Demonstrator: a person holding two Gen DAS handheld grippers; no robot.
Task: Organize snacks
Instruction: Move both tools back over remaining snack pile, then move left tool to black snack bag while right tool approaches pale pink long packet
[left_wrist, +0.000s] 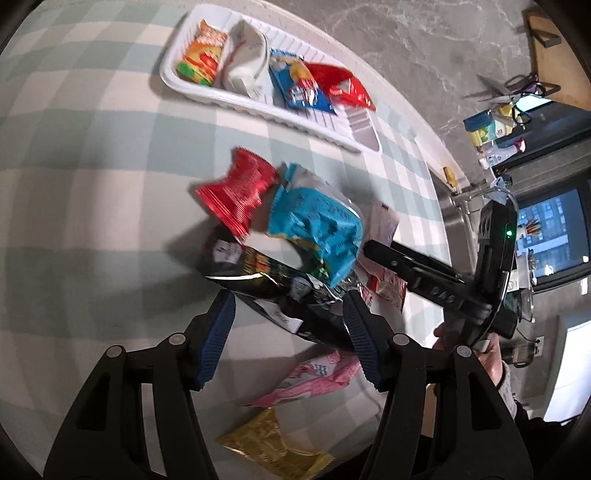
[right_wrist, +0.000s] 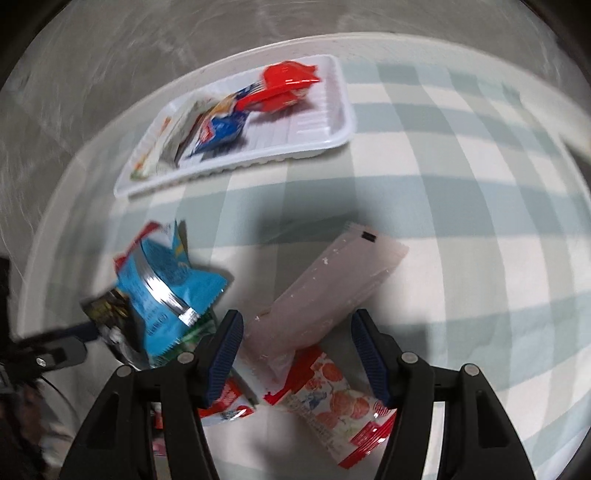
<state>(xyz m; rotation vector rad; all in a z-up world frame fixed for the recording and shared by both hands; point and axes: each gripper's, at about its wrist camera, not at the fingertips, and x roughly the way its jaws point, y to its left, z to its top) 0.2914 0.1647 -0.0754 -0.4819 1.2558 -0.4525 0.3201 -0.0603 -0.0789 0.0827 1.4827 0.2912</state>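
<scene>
Roughly half the snacks look sorted: the white tray (left_wrist: 354, 142) already holds four packets in a row, an orange one (left_wrist: 203, 51), a white one (left_wrist: 245, 61), a blue one (left_wrist: 295, 83) and a red one (left_wrist: 343, 86), with bare ribbed floor left at its 4 o'clock end. Still loose on the checked table (left_wrist: 92, 166) is a pile: a red packet (left_wrist: 238, 192), a bright blue bag (left_wrist: 317, 229) at its 4 o'clock, a black bag (left_wrist: 280, 291) beneath, then a pink packet (left_wrist: 314, 376) and a yellow one (left_wrist: 273, 446) toward 6 o'clock. The left claw (left_wrist: 288, 332) stands open astride the black bag, its pads not pressing. The right claw (right_wrist: 295, 354) is also open, over a pale pink packet (right_wrist: 325, 291) and a strawberry-printed one (right_wrist: 332, 406), gripping neither. By my reckoning at least seven packets remain to be moved.
</scene>
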